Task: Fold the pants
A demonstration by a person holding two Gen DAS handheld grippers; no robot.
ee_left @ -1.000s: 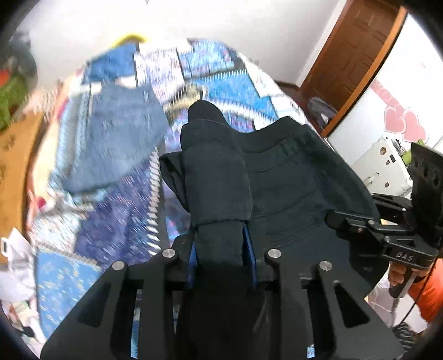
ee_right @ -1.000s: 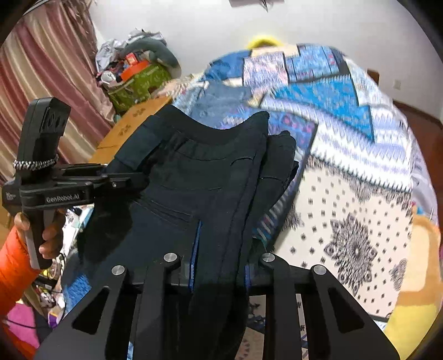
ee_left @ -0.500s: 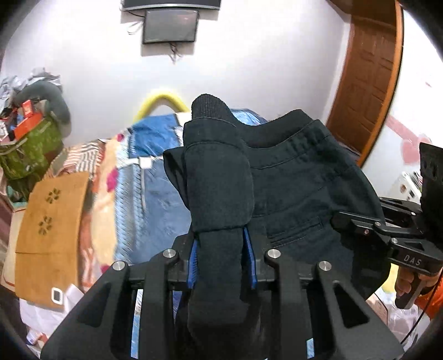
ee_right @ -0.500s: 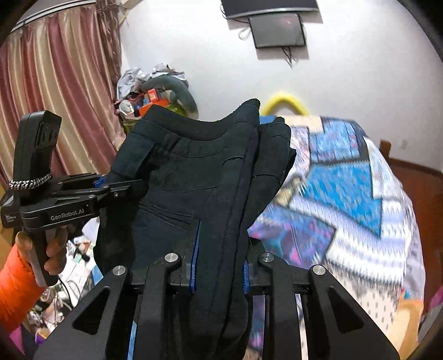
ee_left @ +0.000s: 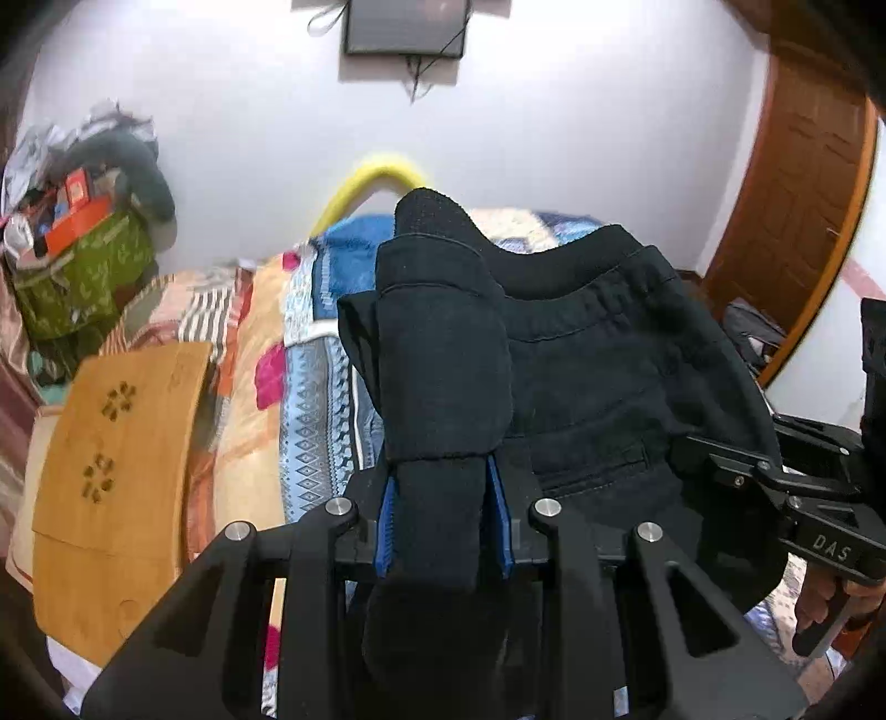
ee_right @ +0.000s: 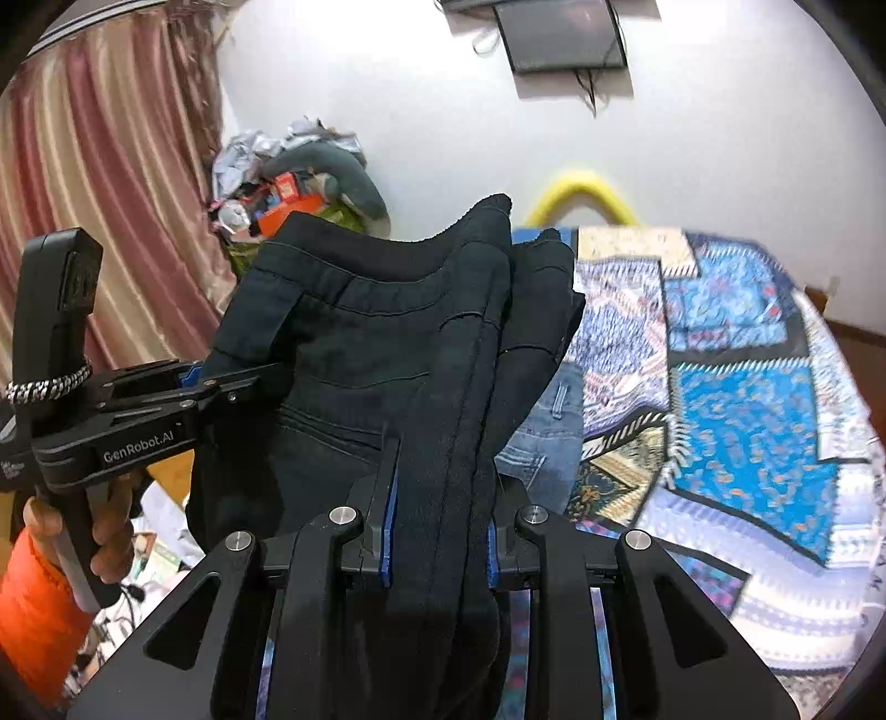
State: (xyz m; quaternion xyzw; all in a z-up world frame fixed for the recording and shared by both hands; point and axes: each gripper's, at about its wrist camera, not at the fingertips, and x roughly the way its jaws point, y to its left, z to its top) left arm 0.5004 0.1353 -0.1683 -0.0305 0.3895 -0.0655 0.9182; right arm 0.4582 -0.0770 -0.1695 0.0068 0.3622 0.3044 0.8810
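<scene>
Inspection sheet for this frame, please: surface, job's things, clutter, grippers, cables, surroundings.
Surface: bed with patchwork quilt.
Job's things: black pants held up in the air between both grippers.
Clutter: blue jeans on the quilt; wooden board; heaped green bag.
Grippers: left gripper and right gripper each shut on bunched pants fabric.
Cables: loose wires under the wall screen.
Surroundings: white wall, curtain, wooden door.
</scene>
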